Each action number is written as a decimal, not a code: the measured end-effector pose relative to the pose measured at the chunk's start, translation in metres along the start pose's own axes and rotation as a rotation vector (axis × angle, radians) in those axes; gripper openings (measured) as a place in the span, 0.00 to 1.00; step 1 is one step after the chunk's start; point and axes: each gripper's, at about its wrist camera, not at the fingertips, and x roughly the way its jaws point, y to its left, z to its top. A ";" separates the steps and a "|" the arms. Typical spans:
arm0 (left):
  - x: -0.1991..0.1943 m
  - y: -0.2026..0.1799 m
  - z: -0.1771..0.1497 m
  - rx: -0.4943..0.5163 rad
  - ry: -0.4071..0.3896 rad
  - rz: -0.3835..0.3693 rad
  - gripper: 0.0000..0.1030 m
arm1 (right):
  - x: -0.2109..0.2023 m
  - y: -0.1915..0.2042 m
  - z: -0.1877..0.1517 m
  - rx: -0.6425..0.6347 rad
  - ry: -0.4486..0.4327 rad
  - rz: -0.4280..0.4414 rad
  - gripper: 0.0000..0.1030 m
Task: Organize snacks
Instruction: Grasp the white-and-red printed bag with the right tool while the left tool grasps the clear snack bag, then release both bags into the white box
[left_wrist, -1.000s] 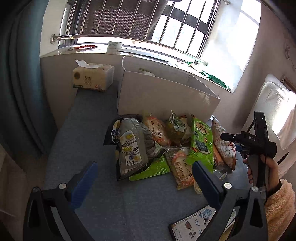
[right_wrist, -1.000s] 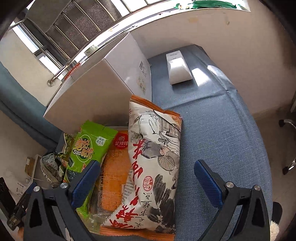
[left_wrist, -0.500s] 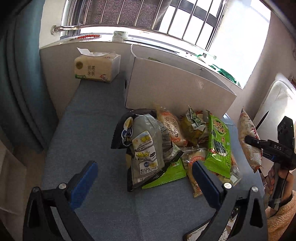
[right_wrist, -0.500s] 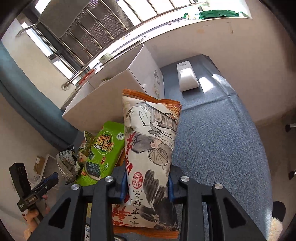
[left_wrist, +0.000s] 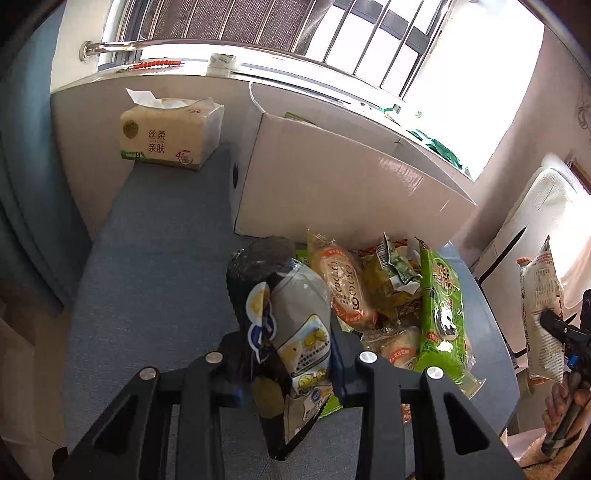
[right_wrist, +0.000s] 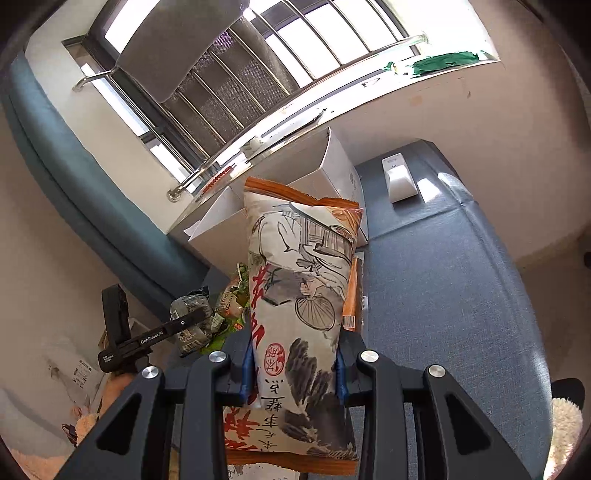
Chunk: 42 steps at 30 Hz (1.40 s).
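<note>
My left gripper (left_wrist: 291, 363) is shut on a grey and black snack bag (left_wrist: 299, 325) at the near end of the snack pile. Behind it lie an orange bun pack (left_wrist: 341, 286), a crumpled green-yellow bag (left_wrist: 395, 280) and a green seaweed pack (left_wrist: 441, 314). My right gripper (right_wrist: 293, 367) is shut on a white and orange illustrated snack bag (right_wrist: 299, 295) and holds it lifted, upright; that bag also shows at the right edge of the left wrist view (left_wrist: 541, 314). An open white cardboard box (left_wrist: 351, 184) stands behind the pile.
A tissue pack (left_wrist: 166, 134) sits at the back left of the blue-grey table (left_wrist: 155, 258). A small white device (right_wrist: 399, 179) lies at the table's far end. The window sill and wall run behind the box. A white chair (left_wrist: 539, 221) stands at right.
My left gripper closed on the grey and black bag. My right gripper, shut on the illustrated bag since half a second ago, lifted it higher off the pile.
</note>
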 end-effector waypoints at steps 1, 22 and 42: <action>-0.008 -0.002 -0.001 0.005 -0.017 -0.011 0.35 | 0.000 -0.001 0.001 0.000 -0.001 0.001 0.35; -0.010 -0.050 0.197 0.150 -0.236 0.001 0.36 | 0.115 0.066 0.164 -0.071 -0.014 -0.004 0.36; 0.036 -0.038 0.218 0.214 -0.153 0.148 1.00 | 0.177 0.076 0.191 -0.138 0.000 -0.115 1.00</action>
